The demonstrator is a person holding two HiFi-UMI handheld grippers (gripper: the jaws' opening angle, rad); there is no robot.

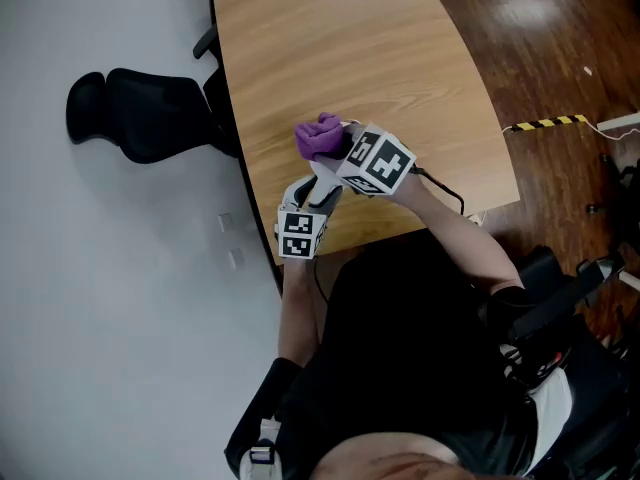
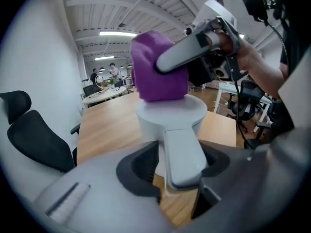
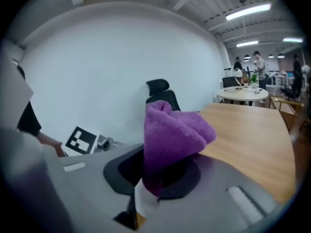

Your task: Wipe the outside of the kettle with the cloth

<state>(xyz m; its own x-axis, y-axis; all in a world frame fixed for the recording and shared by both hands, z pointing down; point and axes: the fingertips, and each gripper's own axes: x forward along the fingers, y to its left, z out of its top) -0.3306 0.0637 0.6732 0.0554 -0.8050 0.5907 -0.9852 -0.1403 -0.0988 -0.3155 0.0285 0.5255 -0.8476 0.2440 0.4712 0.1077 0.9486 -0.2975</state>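
So the big wooden table is taking up most of the head view, with a black office chair sitting off its left edge. The white kettle is standing near the table's near-left corner, mostly hiding under the two grippers from above. The left gripper is coming at it from the near side. Its jaws look to be clamping the handle, which is running straight back toward that gripper, so I'm reading that as the steadying hold. The right gripper is reaching in from the right and pinching a bunched purple cloth tight between its jaws. In the left gripper view the cloth is looking like it's resting right on top of the lid. That means the side walls needing the wipe are lying just below it, round from the handle. I'm guessing the right hand is doing the wiping, heading down and around.
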